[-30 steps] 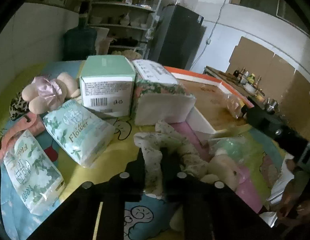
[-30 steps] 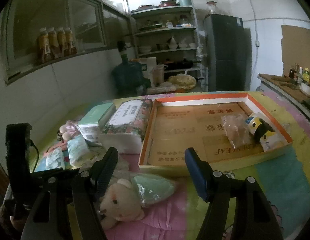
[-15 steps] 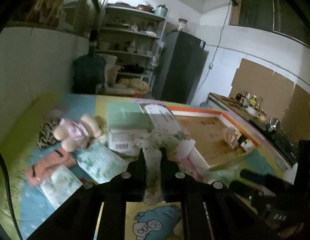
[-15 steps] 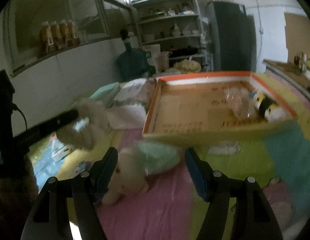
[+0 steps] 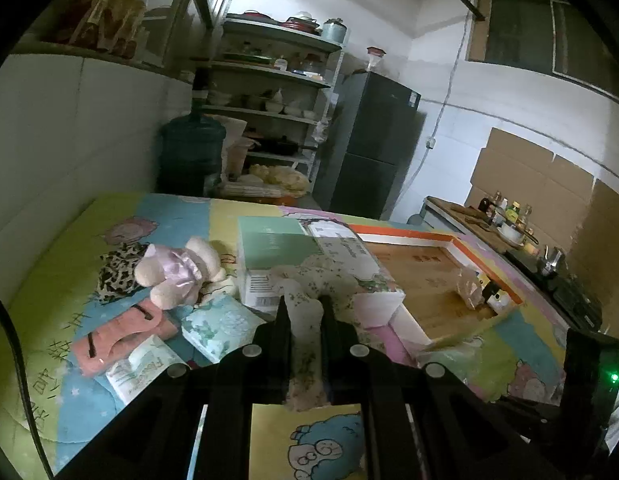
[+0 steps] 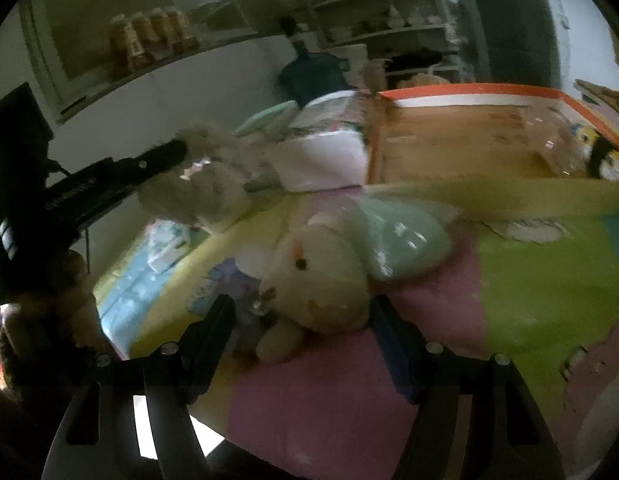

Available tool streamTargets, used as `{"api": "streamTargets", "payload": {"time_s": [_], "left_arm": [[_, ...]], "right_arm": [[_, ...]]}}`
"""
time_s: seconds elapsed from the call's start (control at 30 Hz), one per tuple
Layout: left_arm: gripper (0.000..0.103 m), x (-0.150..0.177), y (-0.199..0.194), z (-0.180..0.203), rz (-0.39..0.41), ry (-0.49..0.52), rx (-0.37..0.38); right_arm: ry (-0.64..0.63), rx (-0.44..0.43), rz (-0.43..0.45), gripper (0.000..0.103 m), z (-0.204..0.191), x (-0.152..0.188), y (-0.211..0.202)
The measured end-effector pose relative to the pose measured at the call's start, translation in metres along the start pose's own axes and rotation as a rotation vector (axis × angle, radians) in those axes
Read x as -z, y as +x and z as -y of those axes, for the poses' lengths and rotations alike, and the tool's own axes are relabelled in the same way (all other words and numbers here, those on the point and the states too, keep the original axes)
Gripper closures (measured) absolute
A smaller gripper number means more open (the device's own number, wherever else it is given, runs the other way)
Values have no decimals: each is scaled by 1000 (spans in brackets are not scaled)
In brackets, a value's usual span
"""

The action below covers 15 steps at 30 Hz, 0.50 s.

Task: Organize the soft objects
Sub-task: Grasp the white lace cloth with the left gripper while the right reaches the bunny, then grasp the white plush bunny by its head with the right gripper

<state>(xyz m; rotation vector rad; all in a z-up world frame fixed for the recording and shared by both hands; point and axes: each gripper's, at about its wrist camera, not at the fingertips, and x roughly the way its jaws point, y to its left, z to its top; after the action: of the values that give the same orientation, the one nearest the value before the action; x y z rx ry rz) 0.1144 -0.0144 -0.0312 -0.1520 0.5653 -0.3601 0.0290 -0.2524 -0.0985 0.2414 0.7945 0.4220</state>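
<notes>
Left gripper (image 5: pixel 303 312) clamped on floral plush toy (image 5: pixel 309 300), raised beside orange-rimmed tray (image 5: pixel 405 233); right gripper (image 6: pixel 303 320) spread wide around cream teddy bear (image 6: pixel 317 272)

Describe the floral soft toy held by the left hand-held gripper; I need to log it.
The floral soft toy is pale cream cloth with a small green print, limp and plush-looking. The left hand-held gripper pinches a narrow part of it, lifted clear of the mat; its upper part spreads beyond the fingertips, and a piece hangs below them. Its face is hidden.
</notes>
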Motion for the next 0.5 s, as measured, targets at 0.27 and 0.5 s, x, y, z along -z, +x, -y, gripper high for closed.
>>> {"api": "streamTargets", "payload": {"time_s": [0.27,0.5], "left_arm": [[91,-2,-7,-12,15,-8,-31],[91,-1,-8,-19,17,-19,-47]], "right_arm": [[5,-62,-12,31,-15,-14,29],[-16,-23,-4,25,-30,-24,49]]}}
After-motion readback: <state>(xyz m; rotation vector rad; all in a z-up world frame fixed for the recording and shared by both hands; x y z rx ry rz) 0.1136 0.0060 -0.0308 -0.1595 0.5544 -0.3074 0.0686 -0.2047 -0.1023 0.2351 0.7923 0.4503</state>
